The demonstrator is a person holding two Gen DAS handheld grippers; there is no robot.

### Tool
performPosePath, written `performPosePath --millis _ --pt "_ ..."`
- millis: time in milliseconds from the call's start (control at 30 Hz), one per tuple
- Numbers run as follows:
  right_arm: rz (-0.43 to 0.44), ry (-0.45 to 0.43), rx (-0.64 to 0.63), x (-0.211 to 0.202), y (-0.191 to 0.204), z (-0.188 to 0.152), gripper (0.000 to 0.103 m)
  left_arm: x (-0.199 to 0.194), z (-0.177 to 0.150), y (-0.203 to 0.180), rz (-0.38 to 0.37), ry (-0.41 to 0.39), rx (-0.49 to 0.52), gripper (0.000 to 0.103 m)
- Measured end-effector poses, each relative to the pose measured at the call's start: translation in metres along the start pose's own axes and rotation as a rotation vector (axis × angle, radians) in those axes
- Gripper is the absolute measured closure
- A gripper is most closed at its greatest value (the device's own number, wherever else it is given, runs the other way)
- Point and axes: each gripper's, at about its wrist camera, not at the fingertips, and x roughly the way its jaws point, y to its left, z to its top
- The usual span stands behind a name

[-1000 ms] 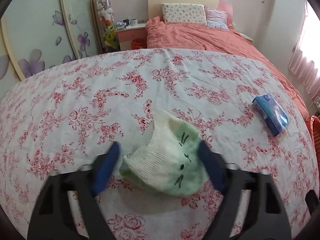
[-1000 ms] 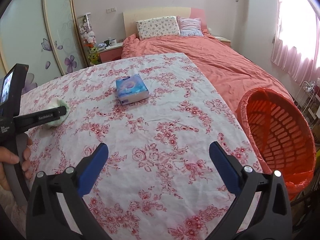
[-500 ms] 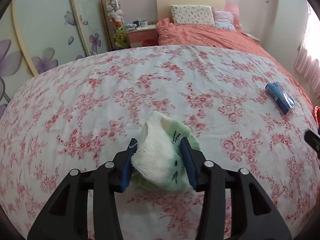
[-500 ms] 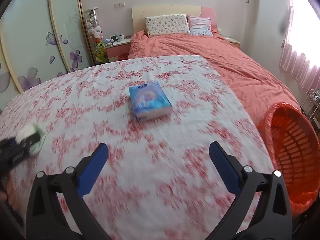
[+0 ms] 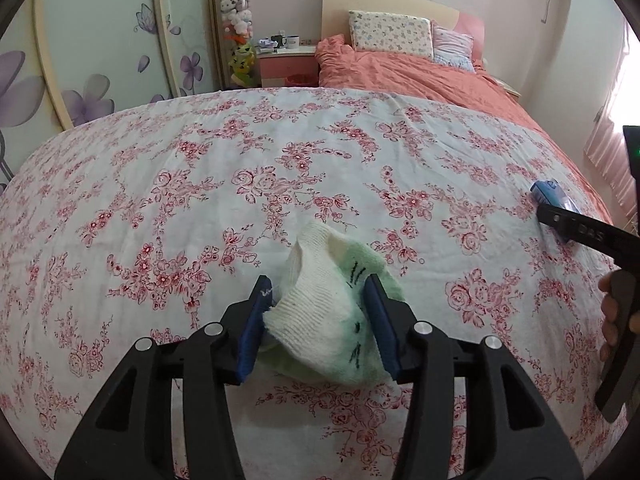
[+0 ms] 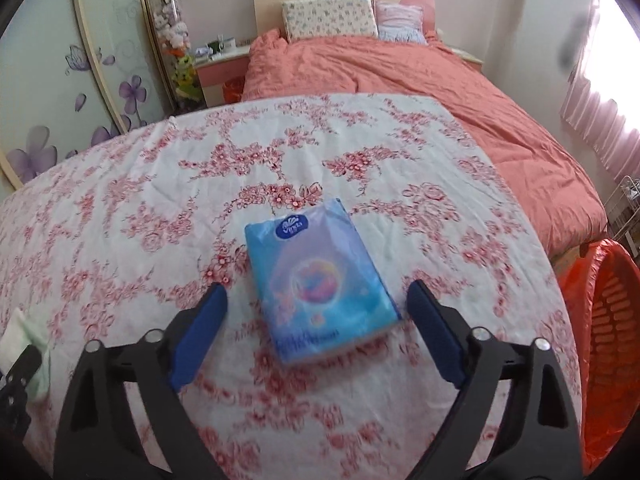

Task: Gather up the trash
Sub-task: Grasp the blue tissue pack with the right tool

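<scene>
We see our left hand-held gripper pinching the white-and-green sock between its blue pads, on the flowered worktop. Our right hand-held gripper has just been narrowing yet stands wide, gripping nothing; the blue tissue pack lies between its fingers, untouched. The orange basket sits off its right side.

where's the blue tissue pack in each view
Left wrist view: the blue tissue pack lies at the far right edge, partly hidden behind the right hand-held gripper's black arm.
Right wrist view: the blue tissue pack lies centre, on the floral sheet, partly between the open blue pads.
Shared landmark: the floral pillow at the headboard.
</scene>
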Motion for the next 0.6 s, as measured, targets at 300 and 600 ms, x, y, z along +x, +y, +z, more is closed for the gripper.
performPosePath --millis 300,600 --pt "0.015 -0.005 -0.026 -0.017 -0.006 -0.015 0.049 0.001 0.000 0.001 0.015 0.003 0.006 0.051" --pt "0.072 0.010 -0.020 -0.061 -0.029 -0.072 0.050 0.001 0.000 0.001 0.016 0.003 0.005 0.050"
